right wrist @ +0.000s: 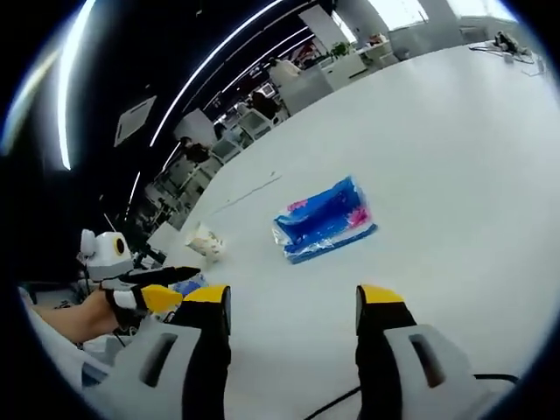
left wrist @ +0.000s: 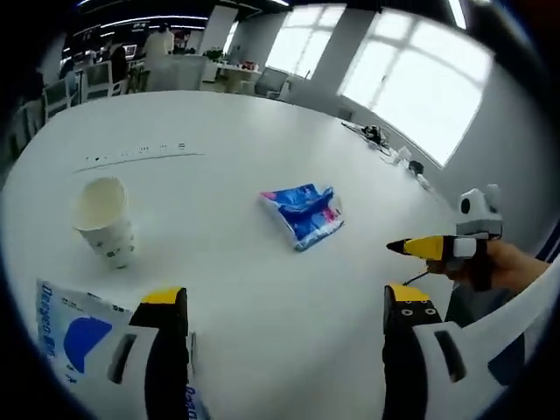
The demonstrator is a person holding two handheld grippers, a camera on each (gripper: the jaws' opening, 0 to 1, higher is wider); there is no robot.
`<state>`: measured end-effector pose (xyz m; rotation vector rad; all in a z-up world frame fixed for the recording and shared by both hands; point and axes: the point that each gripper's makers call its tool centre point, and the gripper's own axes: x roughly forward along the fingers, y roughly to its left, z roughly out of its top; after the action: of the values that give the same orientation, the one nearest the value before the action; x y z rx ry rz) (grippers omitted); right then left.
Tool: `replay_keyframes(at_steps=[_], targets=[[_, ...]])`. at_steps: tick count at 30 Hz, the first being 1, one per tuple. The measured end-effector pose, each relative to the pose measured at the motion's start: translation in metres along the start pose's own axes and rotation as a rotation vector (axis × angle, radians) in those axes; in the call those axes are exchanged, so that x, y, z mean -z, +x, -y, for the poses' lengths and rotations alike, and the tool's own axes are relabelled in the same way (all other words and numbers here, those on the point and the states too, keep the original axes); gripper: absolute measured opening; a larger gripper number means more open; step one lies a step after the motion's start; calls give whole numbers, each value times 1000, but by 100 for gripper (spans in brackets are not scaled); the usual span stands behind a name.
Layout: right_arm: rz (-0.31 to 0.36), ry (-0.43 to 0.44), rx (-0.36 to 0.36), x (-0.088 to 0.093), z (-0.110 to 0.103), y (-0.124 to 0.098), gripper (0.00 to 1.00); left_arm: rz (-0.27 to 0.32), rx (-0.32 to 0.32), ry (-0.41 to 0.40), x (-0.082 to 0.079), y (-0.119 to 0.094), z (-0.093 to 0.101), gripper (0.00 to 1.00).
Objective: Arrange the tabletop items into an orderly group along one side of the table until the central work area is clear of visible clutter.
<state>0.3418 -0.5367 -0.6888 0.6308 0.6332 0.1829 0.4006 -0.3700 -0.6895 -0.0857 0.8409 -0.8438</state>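
Observation:
A blue and pink tissue pack (left wrist: 304,213) lies flat near the middle of the white table (left wrist: 219,131). To its left a paper cup (left wrist: 105,227) stands upright. A white packet with blue print (left wrist: 74,332) lies at the near left, partly under my left jaw. My left gripper (left wrist: 287,302) is open and holds nothing, short of the pack. My right gripper (left wrist: 404,254) comes in from the right, held by a hand (left wrist: 512,262). In the right gripper view my right gripper (right wrist: 295,302) is open and holds nothing, with the tissue pack (right wrist: 324,219) ahead, the cup (right wrist: 206,241) beyond and my left gripper (right wrist: 171,287) at the left.
Cables and small plugs (left wrist: 385,140) lie along the table's far right edge, under the windows. Desks, chairs and people fill the office (left wrist: 157,61) behind the far edge. Bare white tabletop (right wrist: 455,157) spreads around the pack.

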Motion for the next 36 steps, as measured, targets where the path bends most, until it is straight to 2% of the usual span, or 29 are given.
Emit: replay_keyframes(at_steps=[5,11,13,14,19,23,28,30,34,36], targets=[[-3,8,-9,0,-10,-6,57,21,5,-66,9,-18,-13,97],[6,-7,-19,-9,-22,-6,58,29,-29,-65,16,-44,-37,96],[9,-7,-18,-9,-23,-5,58,29,-32,-89,17,-53,-45,90],[9,-10,-21,-9,-24,-5,59,47,-43,-100,16,-57,-50,87],[-1,5,-34,-4,-28,-3,61,112,-101,-127,13,-80,-75,83],[-34,-27,-12,5,-25,-3,61,122,-100,-167,18,-87,-83,73],[-32,2,-9,8,-26,-3,61,178,-147,-179,16,-94,-95,67],[-29,5,-2,7,-25,-4,61,184,-154,-184,16,-94,-96,69],[-36,-31,24,6,-20,-8,61,192,-174,-190,17,-94,-98,80],[-38,-27,24,6,-18,-10,61,192,-181,-192,18,-94,-99,82]])
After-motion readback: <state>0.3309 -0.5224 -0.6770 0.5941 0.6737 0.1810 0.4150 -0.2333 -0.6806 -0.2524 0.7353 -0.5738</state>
